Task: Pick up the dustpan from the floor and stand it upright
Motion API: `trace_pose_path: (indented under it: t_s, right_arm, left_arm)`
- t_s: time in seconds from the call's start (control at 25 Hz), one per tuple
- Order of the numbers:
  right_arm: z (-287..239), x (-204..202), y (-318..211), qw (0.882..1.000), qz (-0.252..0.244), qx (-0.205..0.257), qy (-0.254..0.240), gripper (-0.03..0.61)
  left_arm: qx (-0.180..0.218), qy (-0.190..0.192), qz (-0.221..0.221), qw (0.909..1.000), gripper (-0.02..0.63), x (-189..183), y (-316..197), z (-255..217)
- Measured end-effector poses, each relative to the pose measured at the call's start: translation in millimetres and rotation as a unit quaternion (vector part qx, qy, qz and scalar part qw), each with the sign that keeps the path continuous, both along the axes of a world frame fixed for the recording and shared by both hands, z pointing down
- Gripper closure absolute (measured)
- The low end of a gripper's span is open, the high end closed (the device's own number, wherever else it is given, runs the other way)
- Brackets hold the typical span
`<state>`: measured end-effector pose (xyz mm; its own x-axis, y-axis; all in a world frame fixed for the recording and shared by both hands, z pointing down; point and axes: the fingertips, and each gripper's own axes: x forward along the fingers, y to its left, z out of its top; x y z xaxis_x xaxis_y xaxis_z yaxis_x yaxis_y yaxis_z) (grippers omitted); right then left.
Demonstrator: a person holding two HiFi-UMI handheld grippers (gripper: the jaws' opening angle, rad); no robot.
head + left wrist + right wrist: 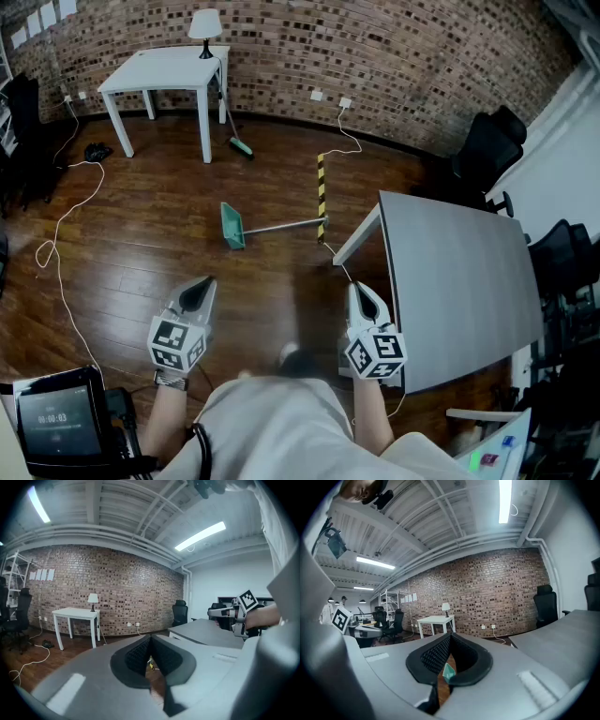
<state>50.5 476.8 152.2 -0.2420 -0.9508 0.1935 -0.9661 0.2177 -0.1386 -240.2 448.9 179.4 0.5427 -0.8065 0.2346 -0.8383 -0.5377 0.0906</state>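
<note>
The teal dustpan (pixel 232 226) lies on its side on the wooden floor, its metal handle (pixel 281 226) running to the right. It is well ahead of both grippers. My left gripper (pixel 197 292) is shut and empty, held low at the left. My right gripper (pixel 361 298) is also shut and empty, close to the grey desk's edge. In the right gripper view a bit of the teal dustpan (pixel 448 671) shows below the closed jaws of the right gripper (pixel 450 639). In the left gripper view the left gripper (pixel 150 641) has its jaws together, and the right gripper (pixel 234 613) appears at the right.
A grey desk (pixel 459 272) stands at the right, with a yellow-black striped post (pixel 321 192) by its corner. A white table (pixel 169 70) with a lamp (pixel 205 26) stands at the brick wall, a green broom (pixel 241 147) beside it. A white cable (pixel 66 225) lies at the left.
</note>
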Motion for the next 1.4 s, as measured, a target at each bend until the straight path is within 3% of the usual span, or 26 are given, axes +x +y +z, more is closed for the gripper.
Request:
trace_pose_path:
  t_s: [0.2, 0.4, 0.56, 0.8, 1.04, 1.4]
  right_arm:
    - [2.9, -3.4, -42.4, 1.0, -0.004, 0.008, -0.001, 0.566]
    - [16.9, 11.9, -101.9, 1.0, -0.014, 0.012, 0.004, 0.566]
    - [26.4, 28.8, -177.8, 0.999, -0.03, 0.018, 0.025, 0.566]
    - [26.2, 72.9, -314.4, 0.998, -0.052, 0.014, 0.014, 0.566]
    - [7.9, 96.5, -416.1, 0.994, -0.087, 0.04, 0.054, 0.566]
    - [3.0, 83.9, -465.1, 0.992, -0.091, 0.046, 0.078, 0.566]
  left_arm:
    - [0.002, 0.002, -0.009, 1.0, 0.612, -4.5, -38.6, 2.9]
    - [0.002, -0.019, -0.005, 0.9998, 0.612, 19.4, -94.8, 16.5]
    - [0.016, -0.05, -0.005, 0.9986, 0.614, 47.7, -170.9, 23.1]
    - [0.02, -0.06, -0.021, 0.9977, 0.613, 99.1, -307.6, 15.0]
    - [0.077, -0.08, -0.037, 0.9931, 0.612, 145.0, -396.9, -18.6]
    - [0.048, -0.094, -0.027, 0.994, 0.612, 146.7, -445.8, -4.3]
